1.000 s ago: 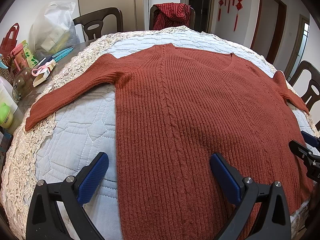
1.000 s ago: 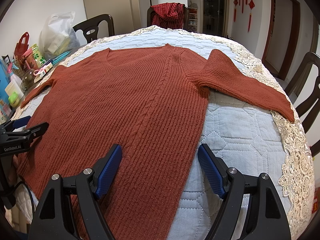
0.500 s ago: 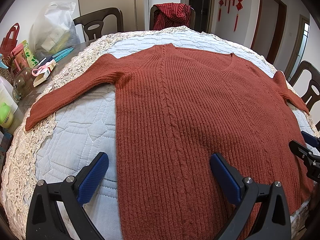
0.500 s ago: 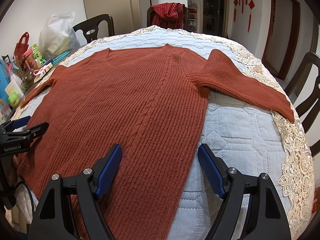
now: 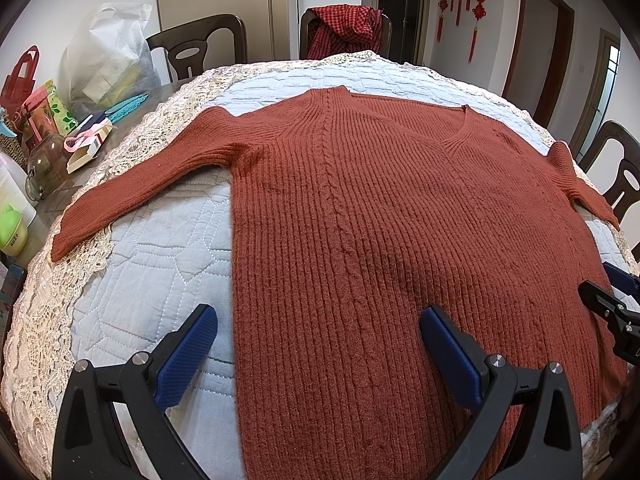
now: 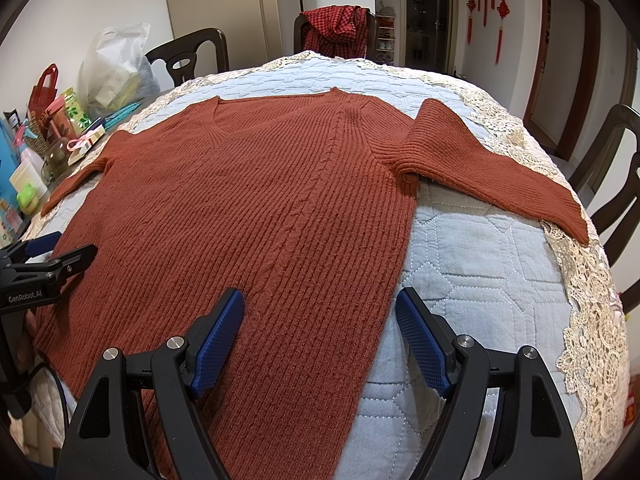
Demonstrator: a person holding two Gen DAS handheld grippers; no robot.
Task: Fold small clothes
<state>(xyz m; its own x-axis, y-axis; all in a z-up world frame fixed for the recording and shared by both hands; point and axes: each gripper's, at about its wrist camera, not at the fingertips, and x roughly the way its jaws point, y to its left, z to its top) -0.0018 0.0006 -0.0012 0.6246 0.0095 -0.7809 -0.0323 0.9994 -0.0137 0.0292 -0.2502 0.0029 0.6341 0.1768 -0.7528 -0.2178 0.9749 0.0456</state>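
sweater (image 5: 380,240) flat on table (image 5: 152,264), sleeves out at 9 and 3, ready to fold | my jaws both apart, empty, straddling hem corners

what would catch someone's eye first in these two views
The rust-red ribbed sweater dominates, spread flat and face up across the middle of the pale blue quilted cover, both sleeves out to the sides. Nearest the camera, the left tongs and right tongs hover open over the sweater's lower side edges. Behind, a red checked garment hangs on a far chair.
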